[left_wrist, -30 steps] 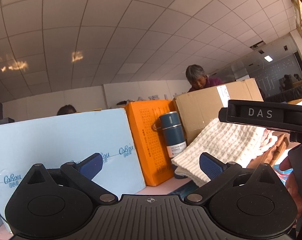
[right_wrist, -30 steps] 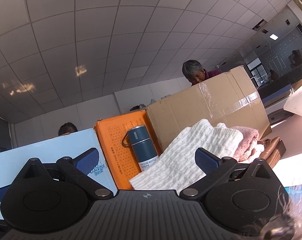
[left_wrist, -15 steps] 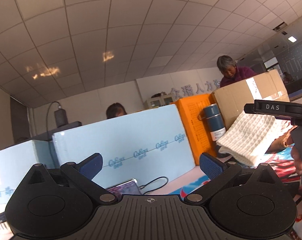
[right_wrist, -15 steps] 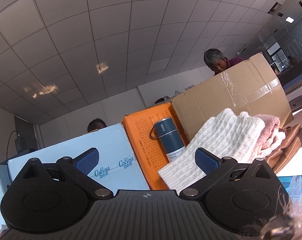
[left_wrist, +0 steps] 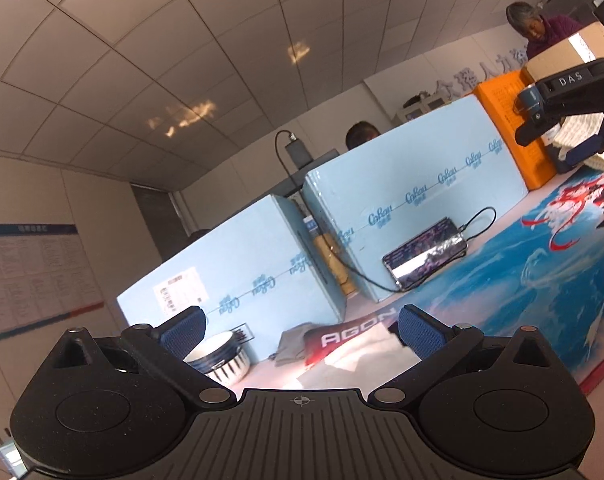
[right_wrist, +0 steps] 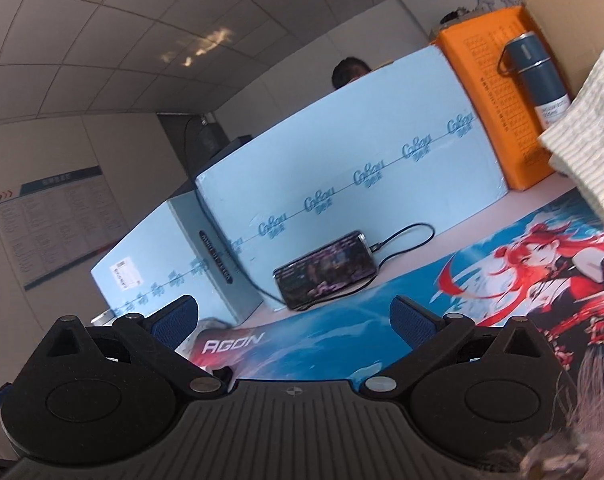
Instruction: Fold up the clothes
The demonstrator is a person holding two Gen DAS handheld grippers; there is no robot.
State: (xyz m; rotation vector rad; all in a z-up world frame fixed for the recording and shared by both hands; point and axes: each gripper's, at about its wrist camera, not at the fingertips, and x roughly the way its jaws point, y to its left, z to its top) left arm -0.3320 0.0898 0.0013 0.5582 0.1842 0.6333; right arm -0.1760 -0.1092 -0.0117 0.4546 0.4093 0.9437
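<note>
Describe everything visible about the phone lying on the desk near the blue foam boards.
The phone is a dark slab with a glossy, lit screen showing a blurred picture. It is propped on its long edge, leaning back toward the light blue foam board, at the far edge of the printed desk mat. A black cable is plugged into its right end and loops away. Neither hand-held gripper touches it.

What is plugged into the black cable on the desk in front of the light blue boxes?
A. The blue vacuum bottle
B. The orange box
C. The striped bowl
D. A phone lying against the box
D. The cable runs into the end of the phone, which leans on the light blue box with its screen lit.
</note>
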